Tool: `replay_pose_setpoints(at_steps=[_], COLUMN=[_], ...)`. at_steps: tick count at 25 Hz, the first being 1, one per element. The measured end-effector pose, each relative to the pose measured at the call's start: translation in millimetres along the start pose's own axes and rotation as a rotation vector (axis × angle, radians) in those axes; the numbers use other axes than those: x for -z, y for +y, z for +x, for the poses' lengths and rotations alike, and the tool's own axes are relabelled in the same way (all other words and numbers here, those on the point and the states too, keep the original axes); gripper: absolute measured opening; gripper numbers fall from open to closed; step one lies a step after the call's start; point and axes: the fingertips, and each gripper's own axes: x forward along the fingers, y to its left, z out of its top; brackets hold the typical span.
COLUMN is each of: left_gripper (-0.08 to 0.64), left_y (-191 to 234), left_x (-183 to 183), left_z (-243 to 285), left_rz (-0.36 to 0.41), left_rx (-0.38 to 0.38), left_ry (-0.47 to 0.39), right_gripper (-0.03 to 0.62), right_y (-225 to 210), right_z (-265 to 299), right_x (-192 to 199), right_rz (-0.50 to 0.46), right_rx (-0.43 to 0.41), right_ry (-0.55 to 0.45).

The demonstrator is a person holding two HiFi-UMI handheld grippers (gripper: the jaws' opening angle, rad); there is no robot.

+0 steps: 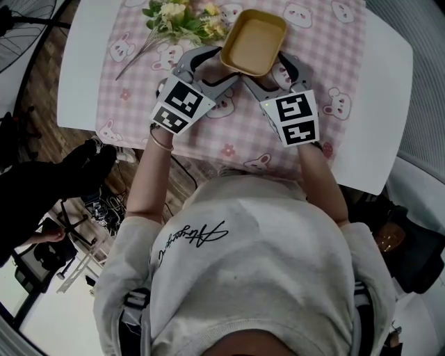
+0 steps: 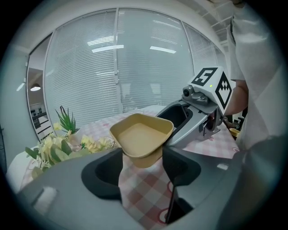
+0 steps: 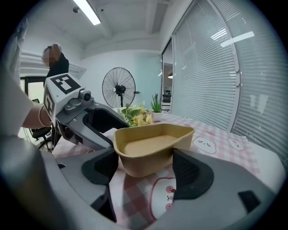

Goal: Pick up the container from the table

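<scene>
A tan, rounded-square container is at the far middle of the pink checked tablecloth. It looks empty. My left gripper has its near left corner between the jaws, and my right gripper has the near right corner. In the left gripper view the container's corner fills the gap of the left gripper and both pads touch its walls. The right gripper view shows the container wedged the same way in the right gripper. Whether its base still rests on the cloth I cannot tell.
A bunch of yellow-green flowers lies just left of the container. The white table ends close to the person's body. A standing fan and a person are in the background, and blinds cover the window.
</scene>
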Motion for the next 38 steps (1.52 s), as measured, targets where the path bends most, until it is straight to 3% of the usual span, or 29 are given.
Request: replay_pose_setpoints(at_steps=[14, 38], left_gripper=[0.261, 0.261], left_y=[-7, -29], left_x=[-24, -54], left_z=[-26, -67], left_rz=[0.027, 0.058], left_rx=[-0.091, -0.147], left_ry=[-0.044, -0.087], right_gripper=[0.357, 0.342], right_y=[10, 33], right_z=[-26, -68], right_x=[-20, -44], right_rz=[-0.004, -0.005], right_rx=[0.005, -0.010], right_ry=[-0.089, -0.173])
